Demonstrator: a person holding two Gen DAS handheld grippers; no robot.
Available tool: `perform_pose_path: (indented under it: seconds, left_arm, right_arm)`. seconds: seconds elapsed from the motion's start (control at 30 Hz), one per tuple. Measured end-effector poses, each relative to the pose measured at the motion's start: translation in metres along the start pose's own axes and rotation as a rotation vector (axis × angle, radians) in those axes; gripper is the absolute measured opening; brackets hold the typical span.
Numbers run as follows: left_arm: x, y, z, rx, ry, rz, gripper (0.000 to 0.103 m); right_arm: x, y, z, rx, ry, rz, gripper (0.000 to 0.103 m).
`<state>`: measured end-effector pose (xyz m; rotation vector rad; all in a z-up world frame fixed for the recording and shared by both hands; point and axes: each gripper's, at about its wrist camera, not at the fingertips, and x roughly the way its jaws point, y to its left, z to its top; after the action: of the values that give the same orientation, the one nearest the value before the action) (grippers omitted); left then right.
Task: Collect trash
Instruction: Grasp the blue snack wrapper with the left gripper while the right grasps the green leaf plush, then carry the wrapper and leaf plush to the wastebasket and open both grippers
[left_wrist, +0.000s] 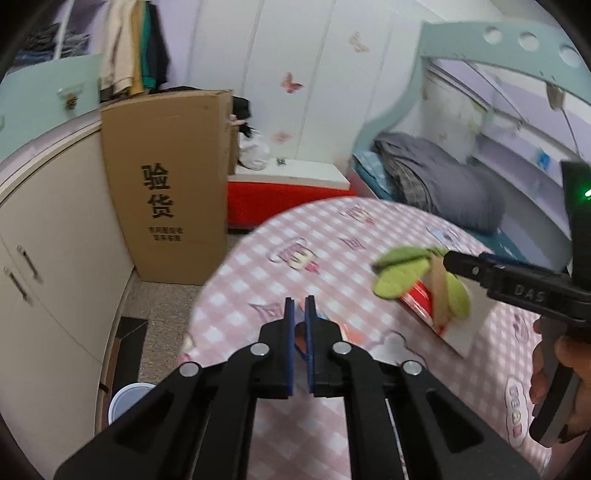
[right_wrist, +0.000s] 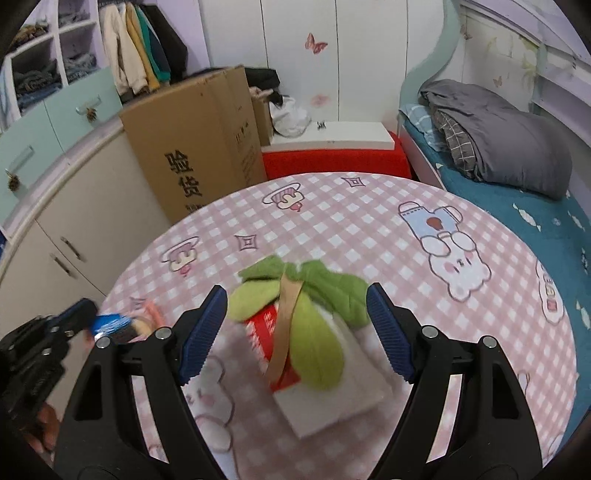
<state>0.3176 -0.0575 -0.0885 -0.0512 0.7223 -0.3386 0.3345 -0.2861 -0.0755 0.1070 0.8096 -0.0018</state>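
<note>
My left gripper (left_wrist: 300, 301) is shut on a small blue and red wrapper (left_wrist: 301, 338) over the left part of the pink checked table (left_wrist: 314, 236). In the right wrist view the wrapper (right_wrist: 110, 323) sticks out of that gripper at the left edge. My right gripper (right_wrist: 295, 291) stands open, its blue pads on either side of a green leaf-shaped plush item (right_wrist: 317, 354) with a tan strip. The plush lies on a red and white box (right_wrist: 332, 402) near the table's front. I cannot tell whether the pads touch it.
A tall cardboard box (left_wrist: 166, 177) stands on the floor left of the table, beside a cream cabinet (left_wrist: 55, 258). A white round container (left_wrist: 125, 402) sits on the floor below the table edge. Behind are a red stool (right_wrist: 332, 158) and a bed (right_wrist: 517, 177).
</note>
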Motion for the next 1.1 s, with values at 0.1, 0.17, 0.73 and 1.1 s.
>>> perform_pose_path:
  seconds: [0.1,0.17,0.73,1.1]
  left_arm:
    - [0.006,0.011,0.002,-0.029,0.010,0.004,0.000]
    - [0.012,0.016,0.001,-0.038,0.020,0.001,0.000]
    - [0.018,-0.006,-0.019,0.101,0.067,-0.022,0.070]
    - [0.024,-0.037,-0.020,0.201,0.119,0.034,0.005]
  right_arm:
    - [0.018,0.007,0.009,-0.051,0.042,-0.035,0.076]
    - [0.029,0.011,0.012,-0.089,0.076,-0.052,0.063]
    - [-0.042,0.046,-0.012,-0.184,-0.123,0.015,0.013]
    - [-0.060,0.065,-0.044,-0.166,-0.075,0.097,0.013]
